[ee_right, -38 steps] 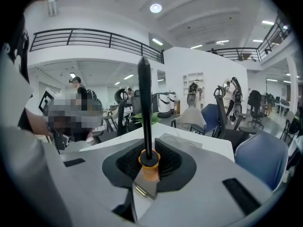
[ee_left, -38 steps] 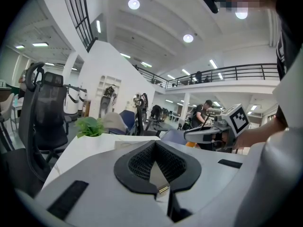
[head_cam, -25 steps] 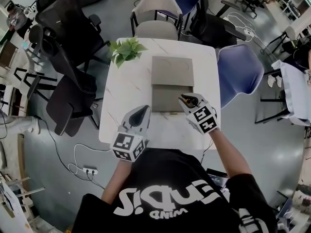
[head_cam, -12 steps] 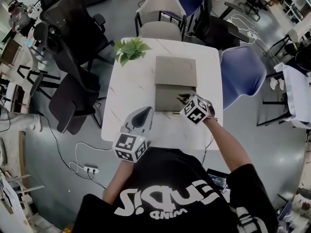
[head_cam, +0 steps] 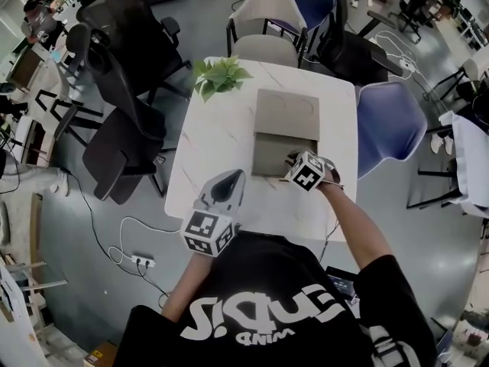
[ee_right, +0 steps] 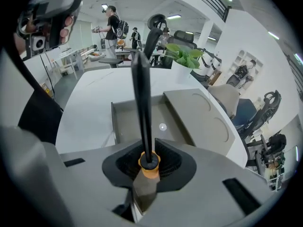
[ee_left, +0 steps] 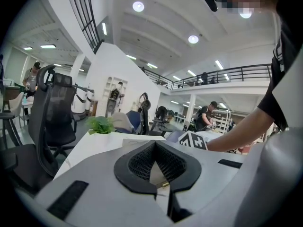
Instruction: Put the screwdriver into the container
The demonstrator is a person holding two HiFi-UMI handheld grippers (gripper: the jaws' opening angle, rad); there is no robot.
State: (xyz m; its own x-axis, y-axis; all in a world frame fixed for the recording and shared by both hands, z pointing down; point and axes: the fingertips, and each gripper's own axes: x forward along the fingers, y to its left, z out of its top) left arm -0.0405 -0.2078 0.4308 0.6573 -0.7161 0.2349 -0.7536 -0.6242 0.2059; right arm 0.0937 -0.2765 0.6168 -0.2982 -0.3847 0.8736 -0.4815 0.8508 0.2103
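On the white table (head_cam: 206,144) lies a grey container (head_cam: 269,155), open, its lid (head_cam: 286,113) folded back flat on the far side. My right gripper (head_cam: 294,160) hovers over the tray's near right corner, shut on the screwdriver. In the right gripper view the screwdriver (ee_right: 142,93), black with an orange collar, sticks out from between the jaws of the right gripper (ee_right: 147,163) above the empty tray (ee_right: 132,119). My left gripper (head_cam: 229,177) rests near the table's front edge, left of the container. The left gripper (ee_left: 158,186) is shut, with nothing in it.
A potted green plant (head_cam: 221,75) stands at the table's far left corner. A blue chair (head_cam: 390,125) is at the right side, a grey chair (head_cam: 263,48) at the far end, black office chairs (head_cam: 122,128) to the left. Cables and a power strip (head_cam: 141,261) lie on the floor.
My right gripper has carried the screwdriver forward and a little left, from the table in front of the container to above the tray's near right corner. The left gripper has stayed put.
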